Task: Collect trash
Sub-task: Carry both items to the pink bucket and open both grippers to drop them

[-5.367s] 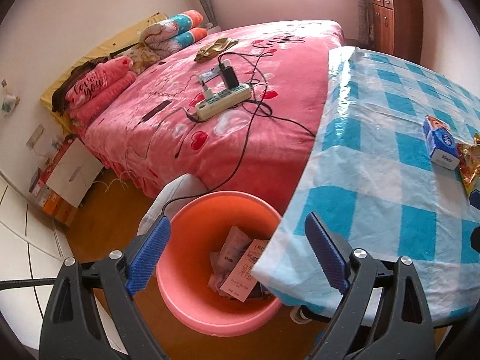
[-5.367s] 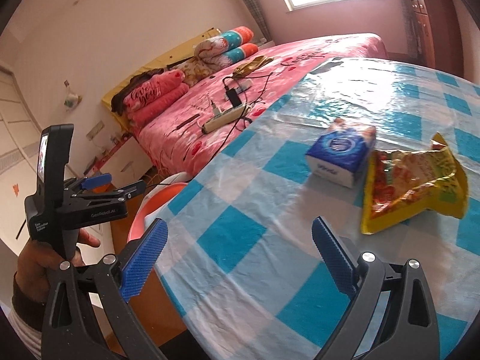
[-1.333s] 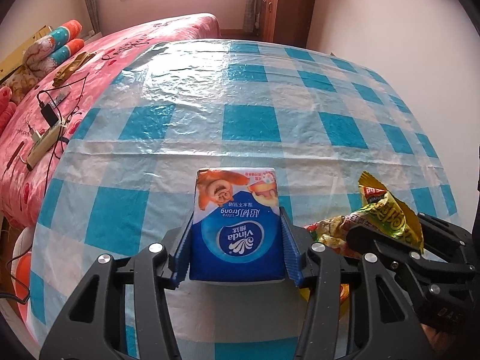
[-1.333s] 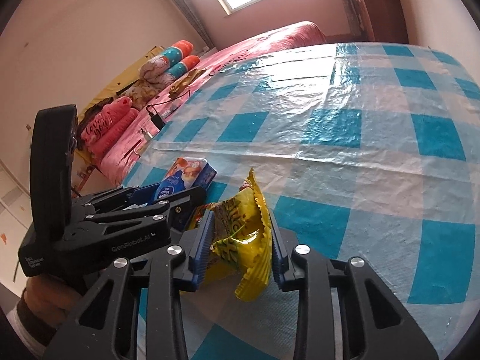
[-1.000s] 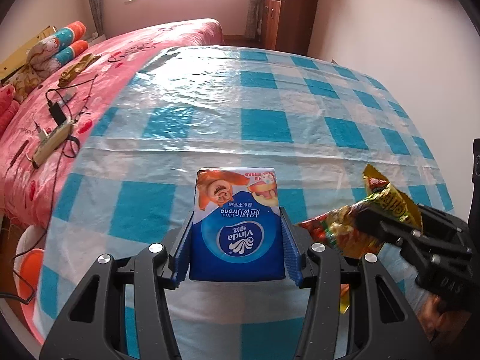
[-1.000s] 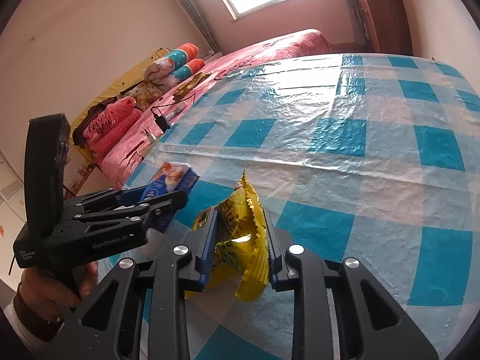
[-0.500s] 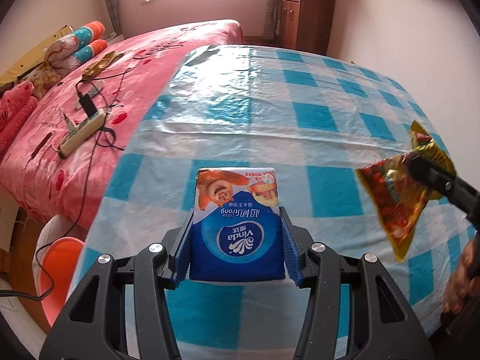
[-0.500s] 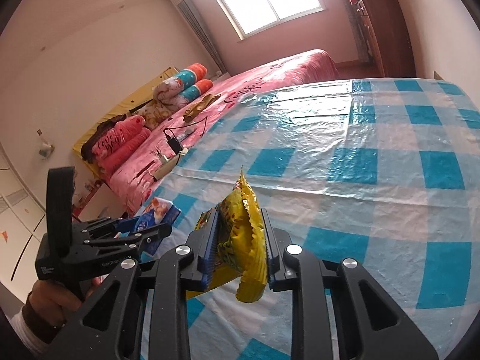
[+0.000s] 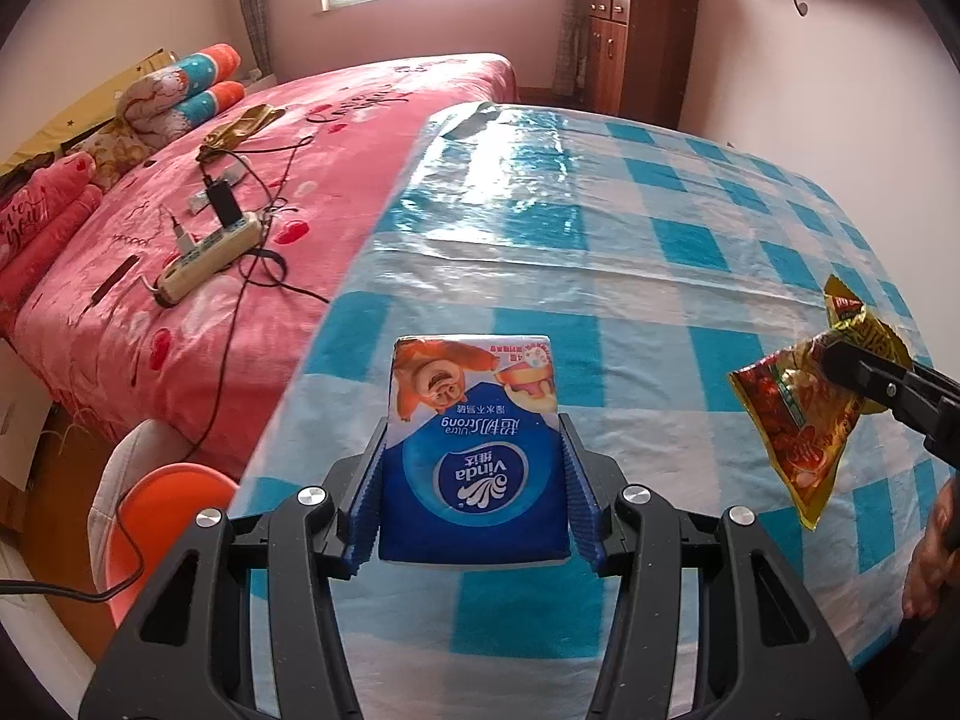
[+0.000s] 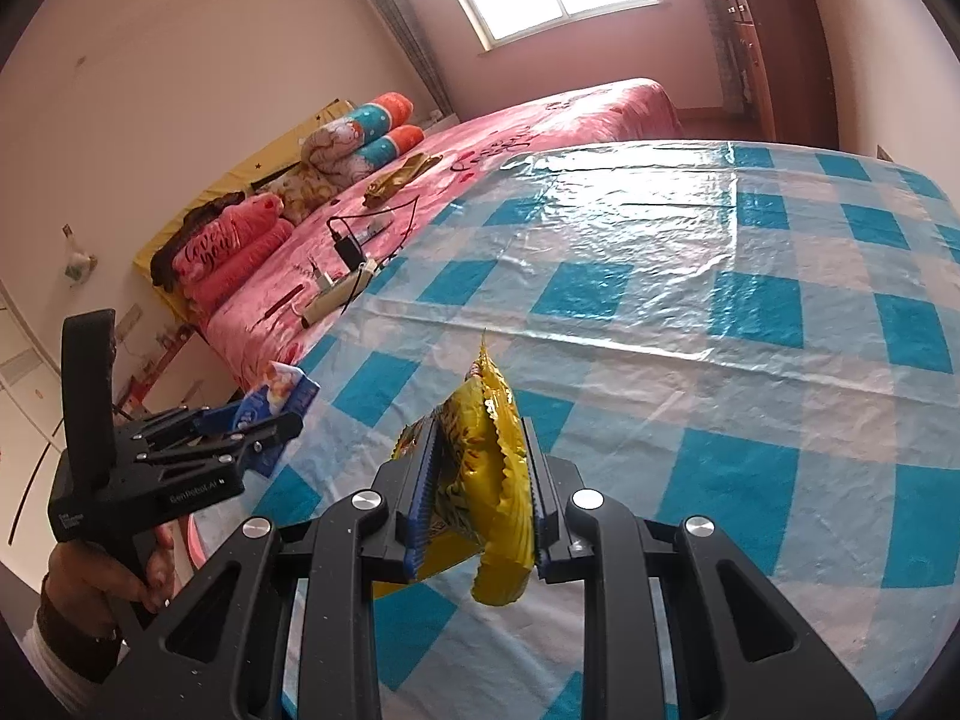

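Note:
My left gripper (image 9: pixel 474 480) is shut on a blue tissue pack (image 9: pixel 474 450), held above the near left part of the blue checked table (image 9: pixel 600 228). A crumpled yellow snack bag (image 10: pixel 480 468) is clamped in my right gripper (image 10: pixel 477 480), lifted off the cloth. In the left wrist view that snack bag (image 9: pixel 804 408) hangs at the right from the right gripper's black fingers (image 9: pixel 864 372). The right wrist view shows the left gripper (image 10: pixel 264 420) with the tissue pack (image 10: pixel 276 396) at the left. An orange bin (image 9: pixel 162 516) stands on the floor below the table's left edge.
A pink bed (image 9: pixel 240 210) runs along the table's left side, with a power strip (image 9: pixel 210 255), cables and rolled bedding (image 9: pixel 180 96) on it. A wooden cabinet (image 9: pixel 636 54) stands at the far wall. A hand (image 10: pixel 102 588) grips the left tool.
Both grippers have carried their loads away from the middle of the table toward its left edge; the bed and the orange bin have come further into the left wrist view.

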{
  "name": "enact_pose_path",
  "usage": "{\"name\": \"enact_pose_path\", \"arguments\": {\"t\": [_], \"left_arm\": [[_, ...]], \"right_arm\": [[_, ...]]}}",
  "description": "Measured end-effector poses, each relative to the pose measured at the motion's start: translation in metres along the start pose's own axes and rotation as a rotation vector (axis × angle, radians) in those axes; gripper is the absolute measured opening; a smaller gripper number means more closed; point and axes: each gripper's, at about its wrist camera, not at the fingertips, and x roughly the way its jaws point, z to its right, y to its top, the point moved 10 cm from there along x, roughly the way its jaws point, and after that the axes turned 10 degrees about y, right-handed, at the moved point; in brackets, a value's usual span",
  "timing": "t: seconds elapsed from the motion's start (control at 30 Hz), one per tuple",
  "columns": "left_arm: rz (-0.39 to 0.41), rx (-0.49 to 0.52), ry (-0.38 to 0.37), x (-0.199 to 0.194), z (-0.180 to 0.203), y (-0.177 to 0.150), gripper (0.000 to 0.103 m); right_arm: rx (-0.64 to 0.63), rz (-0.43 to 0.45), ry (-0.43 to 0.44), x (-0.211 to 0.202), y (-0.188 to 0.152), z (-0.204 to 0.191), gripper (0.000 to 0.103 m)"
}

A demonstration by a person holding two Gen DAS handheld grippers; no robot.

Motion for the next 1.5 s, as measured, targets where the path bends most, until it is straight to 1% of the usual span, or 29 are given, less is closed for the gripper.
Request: {"name": "enact_pose_path", "arguments": {"t": [0.4, 0.63, 1.17, 1.5], "left_arm": [[0.014, -0.047, 0.031, -0.004, -0.043, -0.007, 0.053], [0.022, -0.079, 0.058, -0.01, -0.073, -0.013, 0.053], [0.025, -0.178, 0.14, -0.016, -0.147, -0.036, 0.053], [-0.002, -0.244, 0.184, -0.013, -0.191, -0.059, 0.053]], "right_arm": [[-0.016, -0.034, -0.018, 0.012, -0.001, -0.019, 0.027], [-0.053, -0.053, -0.027, 0.018, 0.002, -0.038, 0.027], [-0.155, -0.122, 0.021, 0.048, 0.002, -0.098, 0.027], [-0.254, -0.185, 0.073, 0.081, 0.0, -0.149, 0.027]]}}
